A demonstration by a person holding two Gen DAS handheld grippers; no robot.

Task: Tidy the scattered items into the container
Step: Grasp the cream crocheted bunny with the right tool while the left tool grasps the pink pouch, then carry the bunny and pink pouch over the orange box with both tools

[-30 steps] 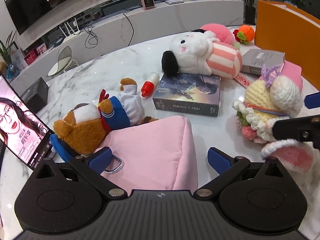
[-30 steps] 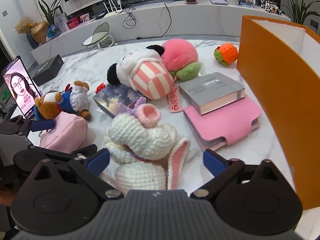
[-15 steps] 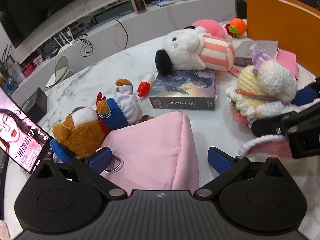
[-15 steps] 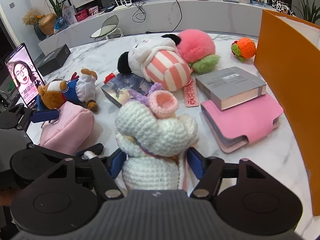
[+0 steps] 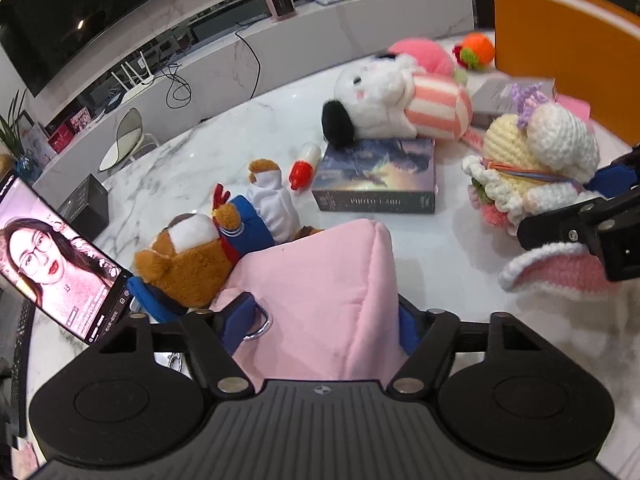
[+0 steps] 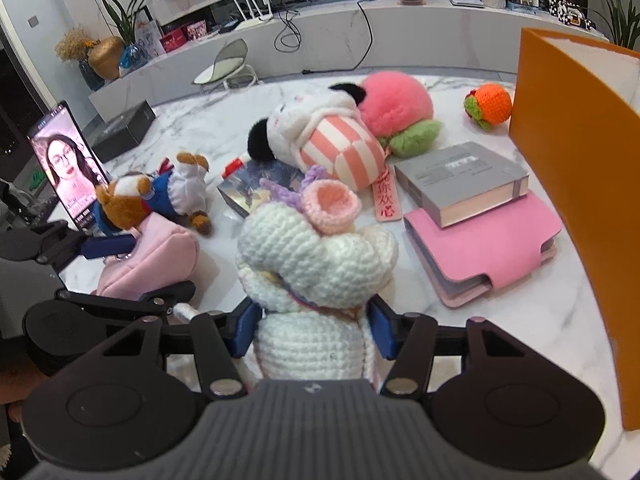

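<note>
Our right gripper (image 6: 312,330) has its blue pads pressed into the sides of the crocheted bunny (image 6: 316,256), low centre of the right view. Our left gripper (image 5: 324,326) is closed likewise on the pink pouch (image 5: 320,280), bottom centre of the left view. The orange container (image 6: 576,168) stands along the right edge. We should lift each straight up before swinging right, since the bunny's loose ear (image 5: 556,272) may drag, and clear the grey book (image 6: 464,180) stacked on the pink wallet (image 6: 492,252).
</note>
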